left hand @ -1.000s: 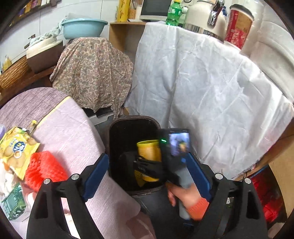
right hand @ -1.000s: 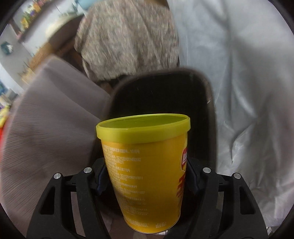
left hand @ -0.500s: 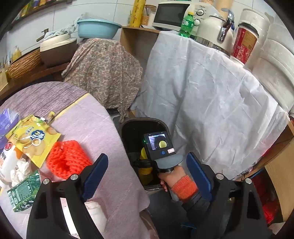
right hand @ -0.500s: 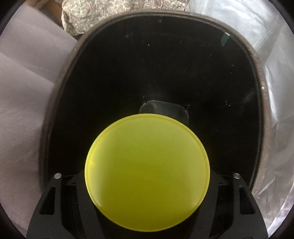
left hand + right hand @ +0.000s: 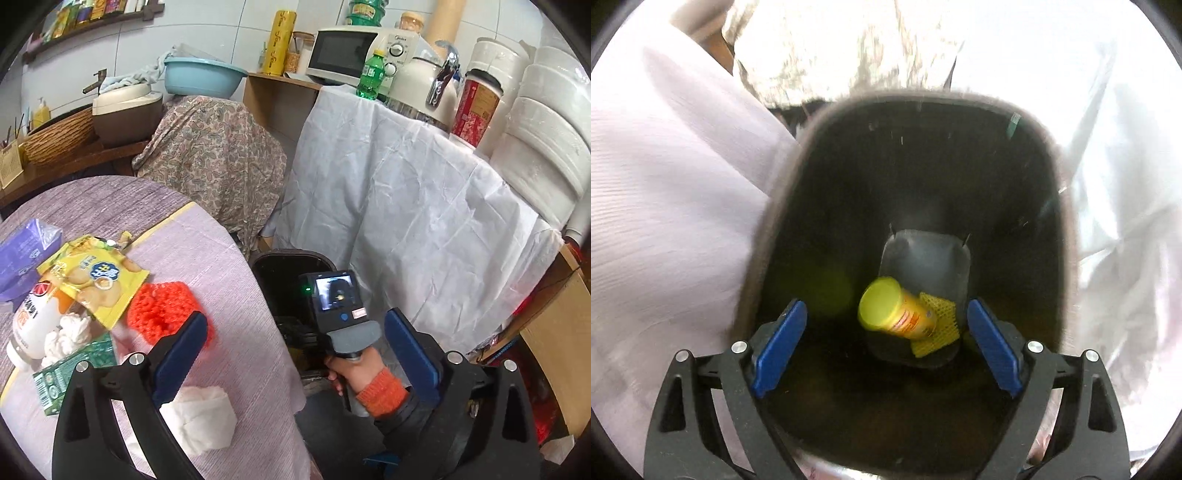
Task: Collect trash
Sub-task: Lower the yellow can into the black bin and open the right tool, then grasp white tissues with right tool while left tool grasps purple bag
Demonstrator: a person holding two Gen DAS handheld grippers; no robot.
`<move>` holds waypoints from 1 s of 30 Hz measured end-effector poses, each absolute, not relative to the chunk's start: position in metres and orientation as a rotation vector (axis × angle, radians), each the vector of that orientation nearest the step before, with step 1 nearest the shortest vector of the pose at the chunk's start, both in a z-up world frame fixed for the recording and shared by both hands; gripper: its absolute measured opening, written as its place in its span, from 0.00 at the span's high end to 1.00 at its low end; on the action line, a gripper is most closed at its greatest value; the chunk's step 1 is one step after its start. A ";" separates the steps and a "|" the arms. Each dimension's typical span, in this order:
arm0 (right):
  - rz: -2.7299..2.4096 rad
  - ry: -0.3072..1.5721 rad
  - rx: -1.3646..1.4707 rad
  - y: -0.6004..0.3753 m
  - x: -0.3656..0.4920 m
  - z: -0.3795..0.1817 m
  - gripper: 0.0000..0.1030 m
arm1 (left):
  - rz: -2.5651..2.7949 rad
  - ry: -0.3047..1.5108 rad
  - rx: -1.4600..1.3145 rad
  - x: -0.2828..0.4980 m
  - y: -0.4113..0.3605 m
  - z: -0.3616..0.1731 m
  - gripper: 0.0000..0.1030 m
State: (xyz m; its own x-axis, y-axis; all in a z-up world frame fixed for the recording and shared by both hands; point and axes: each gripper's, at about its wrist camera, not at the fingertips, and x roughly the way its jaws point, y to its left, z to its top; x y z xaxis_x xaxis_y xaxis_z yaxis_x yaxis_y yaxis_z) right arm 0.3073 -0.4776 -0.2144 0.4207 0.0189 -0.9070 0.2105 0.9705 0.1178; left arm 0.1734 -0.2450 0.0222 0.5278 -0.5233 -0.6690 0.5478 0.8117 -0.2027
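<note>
Right claw (image 5: 886, 345): my jaws have just been opening and stand wide apart with nothing between the blue pads (image 5: 779, 347); I point steeply down into the bin.
Bin (image 5: 1060, 206): dark, oval-mouthed, it fills most of my right view; in my left view its rim (image 5: 291, 256) shows at 6 o'clock, squeezed between the surface's edge and the white drape.
Yellow can (image 5: 895, 314): released, it lies tilted on the bin's bottom, its lid turned toward 9 o'clock, its base on a yellow mesh scrap (image 5: 938, 325) at 3 o'clock of it.
Grey patch (image 5: 925, 258): the bin's floor, I think, though motion blur keeps me from being sure; it sits at 12 o'clock of the can.
Left claw (image 5: 291, 354): my jaws have just been opening too; they are spread and empty, hanging over the surface's edge.
Right hand (image 5: 356, 369): seen from my left side at 5 o'clock, in an orange cuff, it grips the other handle over the bin.
Surface (image 5: 221, 258): round, under a pale lilac cloth, at 8 o'clock of my left view.
Trash on it: a red mesh sleeve (image 5: 166, 308) just beyond my left pad; a yellow snack bag (image 5: 96, 277) at 10 o'clock of it; a white bottle (image 5: 37, 321), a crumpled tissue (image 5: 68, 332) and a green carton (image 5: 74, 365) at 9 o'clock; a purple packet (image 5: 22, 254) farther out; a white wad (image 5: 201, 417) near 7 o'clock.
</note>
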 end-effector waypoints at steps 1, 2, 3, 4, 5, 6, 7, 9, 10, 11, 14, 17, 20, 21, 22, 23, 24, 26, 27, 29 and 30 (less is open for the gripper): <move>-0.118 1.106 0.221 -0.475 0.302 -0.205 0.15 | -0.637 0.778 0.037 0.171 -0.239 0.024 0.06; -0.114 1.074 0.212 -0.472 0.294 -0.194 0.15 | -0.632 0.768 0.038 0.169 -0.234 0.025 0.05; -0.109 1.041 0.202 -0.467 0.287 -0.183 0.15 | -0.627 0.760 0.037 0.167 -0.228 0.025 0.05; -0.106 1.009 0.190 -0.464 0.278 -0.171 0.15 | -0.625 0.753 0.035 0.165 -0.220 0.026 0.05; -0.103 0.977 0.179 -0.459 0.269 -0.160 0.14 | -0.622 0.747 0.030 0.164 -0.213 0.025 0.05; -0.107 0.941 0.167 -0.456 0.258 -0.147 0.15 | -0.615 0.744 0.026 0.163 -0.205 0.025 0.05; -0.113 0.912 0.159 -0.453 0.249 -0.135 0.14 | -0.605 0.741 0.024 0.161 -0.199 0.024 0.05; -0.076 0.841 0.173 -0.449 0.228 -0.108 0.13 | -0.588 0.735 0.019 0.159 -0.184 0.023 0.05; -0.067 0.804 0.170 -0.446 0.218 -0.098 0.10 | -0.573 0.734 0.011 0.158 -0.174 0.022 0.05; -0.089 0.762 0.145 -0.442 0.207 -0.085 0.09 | -0.557 0.732 -0.003 0.158 -0.164 0.021 0.05; -0.100 0.686 0.115 -0.434 0.182 -0.062 0.09 | -0.515 0.714 -0.044 0.155 -0.134 0.020 0.05; -0.004 0.632 0.119 -0.415 0.158 -0.043 0.08 | -0.432 0.688 -0.046 0.151 -0.105 0.015 0.05; 0.093 0.595 0.080 -0.386 0.138 -0.024 0.08 | -0.370 0.697 -0.075 0.152 -0.076 0.007 0.05; 0.140 0.588 0.066 -0.374 0.133 -0.019 0.07 | -0.343 0.699 -0.084 0.153 -0.065 0.003 0.05; 0.180 0.587 0.054 -0.363 0.130 -0.017 0.06 | -0.324 0.699 -0.088 0.153 -0.057 0.001 0.05; 0.208 0.592 0.047 -0.352 0.129 -0.018 0.06 | -0.296 0.705 -0.088 0.155 -0.047 -0.002 0.05; 0.245 0.607 0.039 -0.342 0.129 -0.019 0.06 | -0.277 0.712 -0.087 0.156 -0.039 -0.005 0.05; 0.292 0.645 0.015 -0.323 0.132 -0.026 0.06 | -0.238 0.724 -0.095 0.158 -0.021 -0.011 0.05; 0.299 0.658 0.003 -0.312 0.131 -0.027 0.06 | -0.224 0.728 -0.104 0.159 -0.011 -0.013 0.05; 0.306 0.696 -0.017 -0.299 0.137 -0.036 0.06 | -0.203 0.732 -0.133 0.162 0.005 -0.015 0.06; 0.310 0.724 -0.020 -0.295 0.141 -0.042 0.06 | -0.198 0.734 -0.147 0.163 0.012 -0.016 0.06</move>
